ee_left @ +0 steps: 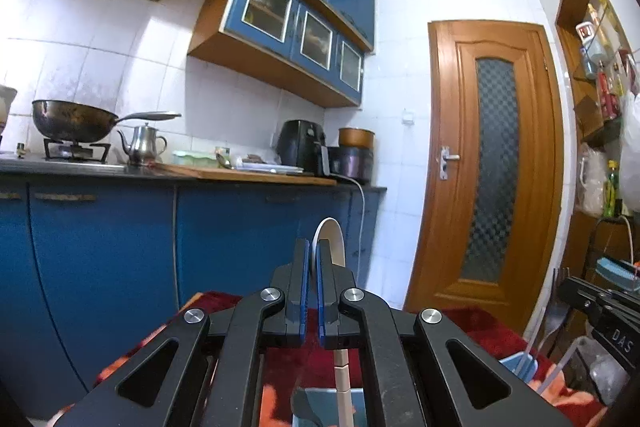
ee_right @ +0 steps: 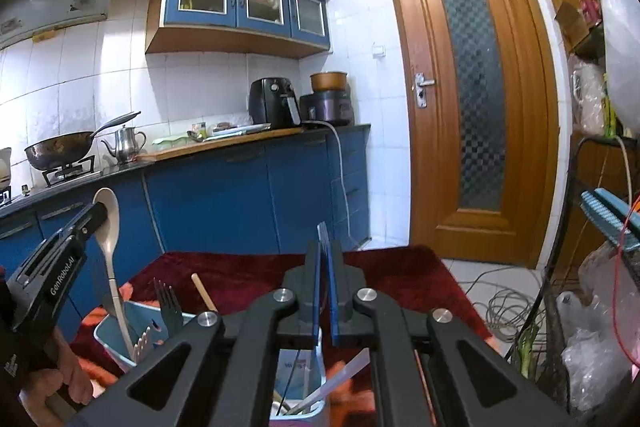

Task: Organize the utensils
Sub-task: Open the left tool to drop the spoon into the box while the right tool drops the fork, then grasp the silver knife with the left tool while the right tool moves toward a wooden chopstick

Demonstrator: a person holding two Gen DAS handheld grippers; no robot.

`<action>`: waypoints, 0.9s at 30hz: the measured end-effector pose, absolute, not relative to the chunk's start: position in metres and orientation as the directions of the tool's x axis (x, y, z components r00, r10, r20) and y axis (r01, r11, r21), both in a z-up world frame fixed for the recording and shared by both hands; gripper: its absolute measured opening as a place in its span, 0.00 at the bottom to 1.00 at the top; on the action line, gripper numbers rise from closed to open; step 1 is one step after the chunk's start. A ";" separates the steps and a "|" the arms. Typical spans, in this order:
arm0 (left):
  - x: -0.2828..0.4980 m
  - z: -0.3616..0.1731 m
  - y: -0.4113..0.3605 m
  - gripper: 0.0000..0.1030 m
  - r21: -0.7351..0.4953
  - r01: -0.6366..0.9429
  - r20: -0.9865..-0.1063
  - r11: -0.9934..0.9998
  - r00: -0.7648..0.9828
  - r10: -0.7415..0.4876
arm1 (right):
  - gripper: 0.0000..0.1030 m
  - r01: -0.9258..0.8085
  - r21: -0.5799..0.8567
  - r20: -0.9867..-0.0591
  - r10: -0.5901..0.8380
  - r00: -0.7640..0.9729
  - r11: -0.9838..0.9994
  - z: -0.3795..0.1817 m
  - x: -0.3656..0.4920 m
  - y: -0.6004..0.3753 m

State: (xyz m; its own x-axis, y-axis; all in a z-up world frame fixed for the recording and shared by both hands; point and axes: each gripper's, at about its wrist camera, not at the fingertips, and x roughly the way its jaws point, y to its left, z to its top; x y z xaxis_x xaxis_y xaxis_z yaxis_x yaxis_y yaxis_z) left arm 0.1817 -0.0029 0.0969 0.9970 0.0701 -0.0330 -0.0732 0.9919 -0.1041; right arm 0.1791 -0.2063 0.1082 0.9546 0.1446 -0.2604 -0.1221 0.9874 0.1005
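My left gripper (ee_left: 313, 255) is shut on a cream spoon (ee_left: 331, 239), bowl up; its handle (ee_left: 342, 379) hangs down into a pale blue holder (ee_left: 316, 403). In the right wrist view the same spoon (ee_right: 109, 223) is held by the left gripper (ee_right: 96, 213) over that holder (ee_right: 110, 341), which holds a dark fork (ee_right: 168, 301), a cream fork and a wooden stick. My right gripper (ee_right: 324, 247) is shut on a fork (ee_right: 322, 232), tines up, above a second holder (ee_right: 298, 387) with a pale utensil handle (ee_right: 340, 377) in it.
The holders stand on a table with a dark red cloth (ee_right: 240, 267). Behind are blue kitchen cabinets (ee_right: 216, 203), a counter with a wok (ee_right: 60, 149) and kettle, and a wooden door (ee_right: 472, 99). Cluttered shelves, bags and cables are at the right (ee_right: 592, 307).
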 end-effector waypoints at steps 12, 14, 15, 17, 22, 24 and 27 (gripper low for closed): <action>0.179 0.100 -0.007 0.07 -0.110 -0.008 -0.141 0.994 0.990 -0.008 | 0.17 -0.177 0.149 -0.240 0.209 0.948 0.973 0.116 0.168 -0.209; 0.173 0.104 -0.008 0.07 -0.117 0.014 -0.163 0.993 0.986 -0.033 | 0.18 -0.190 0.164 -0.242 0.227 0.944 0.968 0.120 0.162 -0.210; 0.170 0.105 -0.008 0.07 -0.121 0.022 -0.172 0.992 0.984 -0.042 | 0.19 -0.193 0.166 -0.242 0.229 0.943 0.967 0.122 0.159 -0.211; 0.162 0.108 -0.008 0.07 -0.127 0.047 -0.201 0.991 0.977 -0.072 | 0.20 -0.202 0.164 -0.247 0.238 0.939 0.966 0.126 0.147 -0.212; 0.140 0.111 -0.011 0.08 -0.117 0.094 -0.273 0.989 0.954 -0.123 | 0.27 -0.218 0.177 -0.273 0.260 0.926 0.960 0.129 0.118 -0.218; 0.132 0.111 -0.010 0.08 -0.117 0.103 -0.293 0.988 0.947 -0.133 | 0.28 -0.218 0.181 -0.293 0.265 0.919 0.959 0.127 0.107 -0.220; 0.121 0.110 -0.011 0.08 -0.126 0.113 -0.334 0.986 0.931 -0.150 | 0.30 -0.219 0.185 -0.329 0.270 0.905 0.958 0.122 0.092 -0.224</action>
